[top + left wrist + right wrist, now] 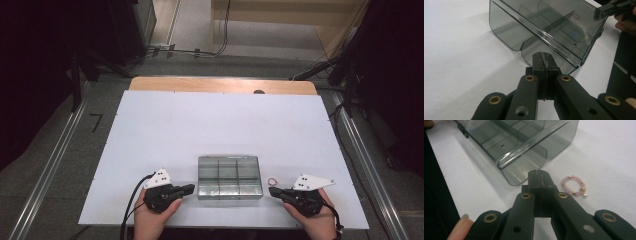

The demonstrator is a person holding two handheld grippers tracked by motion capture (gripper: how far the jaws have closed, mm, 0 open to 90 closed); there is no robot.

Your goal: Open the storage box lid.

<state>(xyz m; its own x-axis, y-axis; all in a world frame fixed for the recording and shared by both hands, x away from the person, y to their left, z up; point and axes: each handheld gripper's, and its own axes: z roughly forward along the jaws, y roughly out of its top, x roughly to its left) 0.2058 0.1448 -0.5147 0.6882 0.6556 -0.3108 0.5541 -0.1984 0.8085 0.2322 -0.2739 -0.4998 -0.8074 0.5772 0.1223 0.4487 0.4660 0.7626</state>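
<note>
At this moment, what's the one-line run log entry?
left claw: shut, empty, left of organizer box | right claw: shut, empty, right of box | bead bracelet: on table, outside box

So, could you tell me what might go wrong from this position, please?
The beaded ring is small and lies flat on the white table, so the shut right gripper might push it along rather than pick it up. The clear compartment box looks light; a nudge from either gripper, including the shut left gripper right at its corner, could slide it. The ring also lies near the table's front edge.
</note>
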